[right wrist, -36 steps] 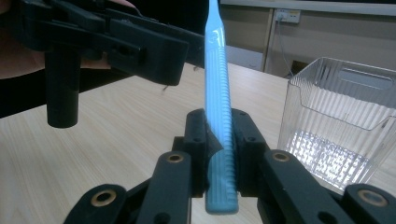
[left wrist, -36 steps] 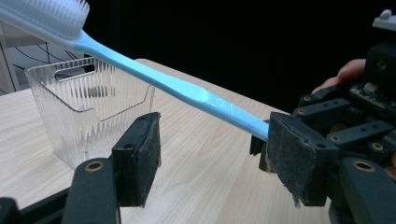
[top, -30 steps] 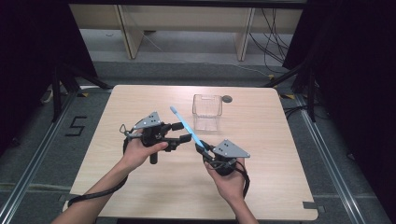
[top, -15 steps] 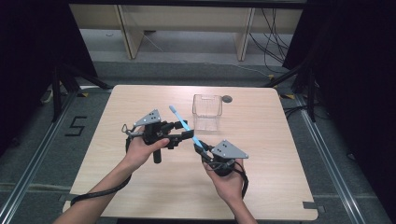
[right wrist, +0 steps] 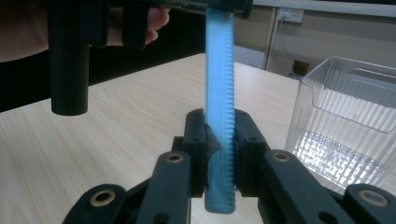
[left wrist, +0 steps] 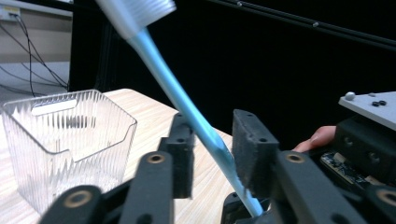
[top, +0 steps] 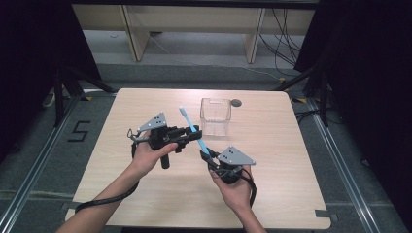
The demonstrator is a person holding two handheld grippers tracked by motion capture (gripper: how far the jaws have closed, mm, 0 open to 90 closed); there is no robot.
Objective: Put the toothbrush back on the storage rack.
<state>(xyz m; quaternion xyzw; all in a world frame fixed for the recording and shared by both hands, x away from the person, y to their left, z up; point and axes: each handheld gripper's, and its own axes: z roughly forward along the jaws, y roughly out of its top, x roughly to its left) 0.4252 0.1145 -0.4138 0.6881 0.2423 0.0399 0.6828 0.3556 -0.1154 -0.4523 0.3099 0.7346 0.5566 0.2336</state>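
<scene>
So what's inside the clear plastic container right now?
Nothing that I can see: through the clear container's ribbed walls only its own bottom and the table show. The blue toothbrush is outside it, held in the air. Ribbing blurs the lower corners.

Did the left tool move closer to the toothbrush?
Yes. Against the clear box, the left tool has slid right, so the blue toothbrush now sits between its open jaws; the right tool grips the handle.

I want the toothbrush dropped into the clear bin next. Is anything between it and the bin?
Nothing visible blocks the way. The toothbrush is clamped in the right gripper and passes between the left gripper's open jaws; the clear bin stands just beyond, open-topped and empty.
</scene>
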